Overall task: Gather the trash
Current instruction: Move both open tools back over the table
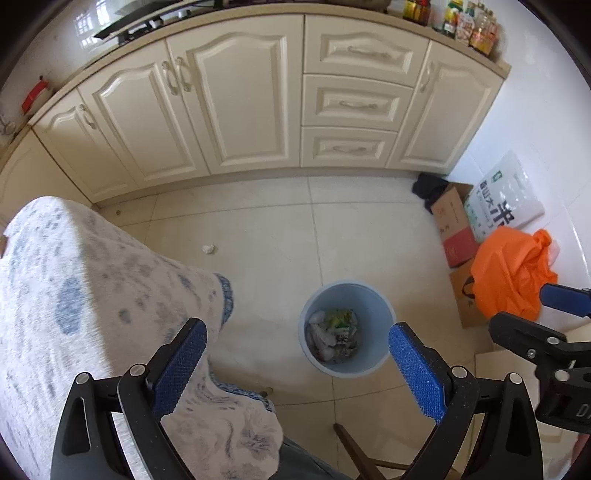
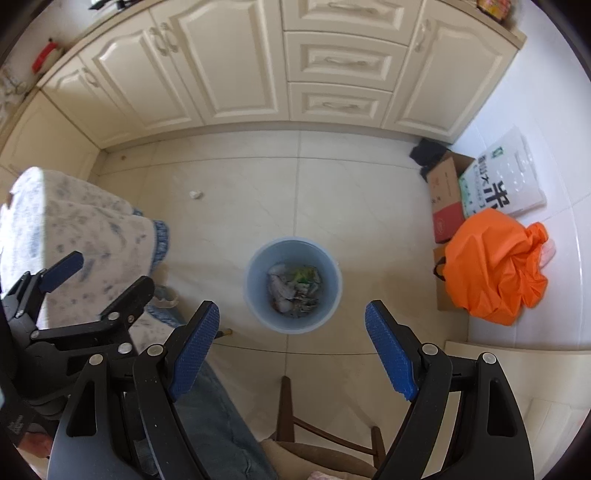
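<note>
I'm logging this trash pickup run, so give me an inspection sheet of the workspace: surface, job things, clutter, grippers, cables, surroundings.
Surface: pale tiled floor, grout lines visible.
Job's things: blue bin stands upright and open, with wrappers and crumpled paper inside; one white paper wad lies on the floor, apart from the bin, towards the cabinets.
Clutter: orange bag, cardboard boxes and a white printed sack along the right wall; patterned cloth at left.
Grippers: left gripper open, holding nothing; right gripper open, holding nothing.
Cables: nothing seen.
Surroundings: cream cabinets with drawers; bottles on the counter; wooden chair below.
</note>
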The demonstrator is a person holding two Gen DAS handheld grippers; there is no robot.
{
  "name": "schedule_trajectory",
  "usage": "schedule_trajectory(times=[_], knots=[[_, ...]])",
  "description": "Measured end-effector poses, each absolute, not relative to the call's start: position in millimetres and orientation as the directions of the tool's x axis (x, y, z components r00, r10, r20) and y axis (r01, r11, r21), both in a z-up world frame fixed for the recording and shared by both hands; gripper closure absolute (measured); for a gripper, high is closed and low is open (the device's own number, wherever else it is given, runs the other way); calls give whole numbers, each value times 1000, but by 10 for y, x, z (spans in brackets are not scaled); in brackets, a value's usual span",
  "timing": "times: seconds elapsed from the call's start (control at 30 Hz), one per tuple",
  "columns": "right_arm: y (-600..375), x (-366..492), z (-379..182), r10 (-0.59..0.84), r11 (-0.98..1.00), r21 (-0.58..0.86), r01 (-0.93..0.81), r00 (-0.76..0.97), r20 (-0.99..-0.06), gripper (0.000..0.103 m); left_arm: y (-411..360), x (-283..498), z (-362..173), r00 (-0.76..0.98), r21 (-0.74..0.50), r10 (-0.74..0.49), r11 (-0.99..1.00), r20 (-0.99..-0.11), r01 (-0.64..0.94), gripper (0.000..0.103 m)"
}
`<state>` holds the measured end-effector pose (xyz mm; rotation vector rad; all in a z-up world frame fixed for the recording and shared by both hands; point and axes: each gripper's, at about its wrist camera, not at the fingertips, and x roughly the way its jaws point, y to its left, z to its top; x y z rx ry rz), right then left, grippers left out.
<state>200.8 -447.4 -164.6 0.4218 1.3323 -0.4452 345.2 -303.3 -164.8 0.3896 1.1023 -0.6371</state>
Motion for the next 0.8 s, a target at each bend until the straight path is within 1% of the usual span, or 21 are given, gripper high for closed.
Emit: schedule_trajectory(times=[0.1, 0.23, 0.33, 0.57, 0.8], knots=[[-4334, 2064, -1525, -74, 867, 37, 496, 201, -977, 20, -2824, 3345, -1551, 335, -8, -274, 784, -902, 621, 6], [-4103, 2106, -1393, -75, 897, 37, 440, 234, -969, 20, -2552, 3201, -1367, 338, -35, -284, 810, -897, 586, 6], [-3958, 2112, -1277, -66, 910, 50, 411, 263, -963, 20, -2375, 3080, -1198, 387, -9, -266, 833, -883, 553, 6], [-3606, 2135, -991, -43, 943, 74, 324, 341, -939, 20, -1872, 2817, -850, 436, -19, -270, 867, -858, 499, 6], [-3143, 2273, -802, -8, 976, 79, 203, 396, -918, 20, -1215, 2440, -546, 527, 4, -220, 920, -821, 391, 6]])
